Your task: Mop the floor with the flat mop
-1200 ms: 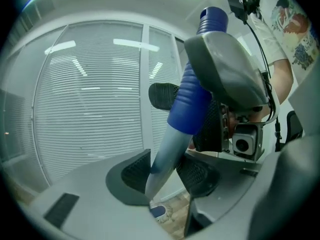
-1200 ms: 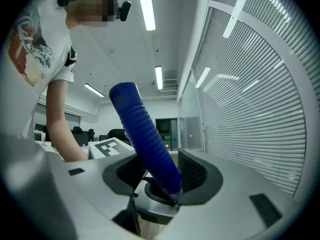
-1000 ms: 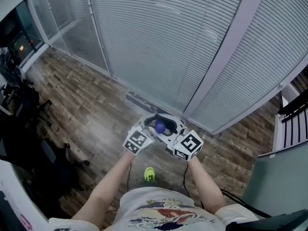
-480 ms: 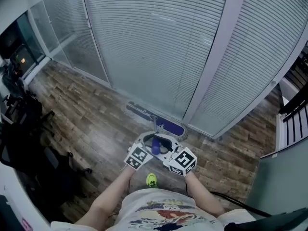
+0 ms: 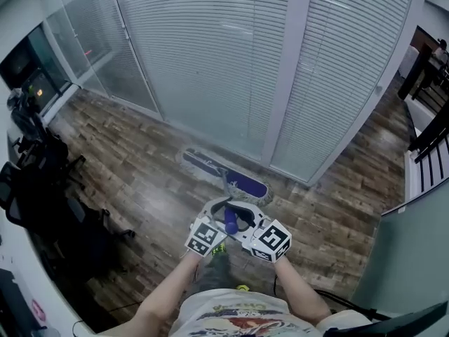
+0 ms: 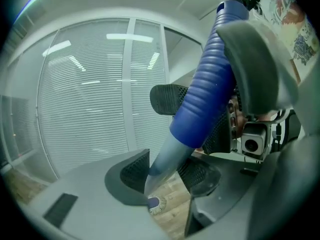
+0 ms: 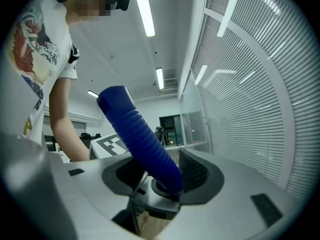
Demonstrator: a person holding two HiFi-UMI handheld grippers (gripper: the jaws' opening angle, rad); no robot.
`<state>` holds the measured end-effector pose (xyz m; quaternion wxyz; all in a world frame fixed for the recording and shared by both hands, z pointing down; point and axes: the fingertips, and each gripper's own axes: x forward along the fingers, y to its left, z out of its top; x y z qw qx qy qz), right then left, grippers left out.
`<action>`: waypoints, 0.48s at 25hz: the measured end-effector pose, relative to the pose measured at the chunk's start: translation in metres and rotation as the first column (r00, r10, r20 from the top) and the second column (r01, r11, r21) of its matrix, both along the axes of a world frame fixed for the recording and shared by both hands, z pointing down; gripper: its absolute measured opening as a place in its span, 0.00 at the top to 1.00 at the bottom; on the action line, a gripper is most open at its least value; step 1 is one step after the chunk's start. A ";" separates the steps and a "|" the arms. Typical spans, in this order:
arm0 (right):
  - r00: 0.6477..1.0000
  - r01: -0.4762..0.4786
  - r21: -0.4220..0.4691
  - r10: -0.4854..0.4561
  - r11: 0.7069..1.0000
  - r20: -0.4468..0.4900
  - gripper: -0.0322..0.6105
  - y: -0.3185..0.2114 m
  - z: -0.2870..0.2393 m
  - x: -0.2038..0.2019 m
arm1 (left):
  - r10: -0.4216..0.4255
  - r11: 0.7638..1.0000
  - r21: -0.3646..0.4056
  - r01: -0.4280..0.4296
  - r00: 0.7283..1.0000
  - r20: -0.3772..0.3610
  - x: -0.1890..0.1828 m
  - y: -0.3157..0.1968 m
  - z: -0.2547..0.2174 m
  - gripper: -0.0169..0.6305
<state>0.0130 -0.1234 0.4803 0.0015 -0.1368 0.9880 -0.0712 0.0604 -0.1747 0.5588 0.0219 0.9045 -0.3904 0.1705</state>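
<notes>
Head view, flat mop (image 5: 223,173) pulled back

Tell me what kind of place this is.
Probably an office: glass partitions with slatted blinds, dark swivel chairs on the wood-plank floor, and strip lights on the ceiling.

Dark wood-plank floor (image 5: 133,167) runs along the foot of a glass wall (image 5: 210,55) with closed blinds. The flat mop (image 5: 205,166) rests its long blue head flat on the boards, just beside the glass and angled along it. Black office chairs (image 5: 42,188) stand at the left edge.
</notes>
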 end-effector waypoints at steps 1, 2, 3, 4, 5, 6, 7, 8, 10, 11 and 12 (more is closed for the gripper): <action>1.000 0.005 0.001 -0.005 1.000 -0.003 0.65 0.016 0.001 0.010 | -0.004 1.000 0.002 0.004 1.000 0.001 0.010 0.015 0.001 0.75; 1.000 0.012 0.002 -0.012 1.000 -0.008 0.65 0.033 0.003 0.019 | -0.006 1.000 0.000 0.006 1.000 0.004 0.019 0.032 0.003 0.75; 1.000 0.023 0.003 -0.023 1.000 -0.020 0.65 0.051 0.006 0.026 | -0.008 1.000 -0.006 0.008 1.000 0.008 0.027 0.049 0.005 0.75; 0.999 0.037 0.005 -0.037 0.999 -0.039 0.65 0.069 0.009 0.031 | -0.007 1.000 -0.013 0.008 1.000 0.012 0.033 0.067 0.008 0.75; 0.997 0.054 0.007 -0.053 0.999 -0.062 0.64 0.088 0.012 0.035 | -0.005 1.000 -0.022 0.005 1.000 0.016 0.037 0.085 0.010 0.75; 0.994 0.068 0.007 -0.067 0.998 -0.081 0.64 0.105 0.015 0.038 | -0.001 1.000 -0.030 0.001 1.000 0.019 0.042 0.102 0.011 0.74; 0.993 0.077 0.004 -0.076 0.997 -0.091 0.64 0.121 0.014 0.042 | 0.005 0.999 -0.038 -0.004 1.000 0.021 0.045 0.118 0.011 0.74; 0.993 0.080 -0.002 -0.080 0.997 -0.090 0.64 0.135 0.012 0.045 | 0.009 0.999 -0.046 -0.008 1.000 0.022 0.049 0.132 0.009 0.74; 0.994 0.076 -0.015 -0.077 0.997 -0.072 0.64 0.157 0.002 0.055 | 0.013 0.998 -0.060 -0.013 1.000 0.014 0.058 0.155 0.000 0.74; 0.995 0.072 -0.021 -0.073 0.997 -0.063 0.64 0.166 -0.004 0.059 | 0.013 0.998 -0.066 -0.013 1.000 0.007 0.063 0.165 -0.006 0.74; 0.996 0.070 -0.026 -0.071 0.997 -0.058 0.64 0.174 -0.009 0.061 | 0.013 0.997 -0.071 -0.013 1.000 0.001 0.065 0.174 -0.010 0.74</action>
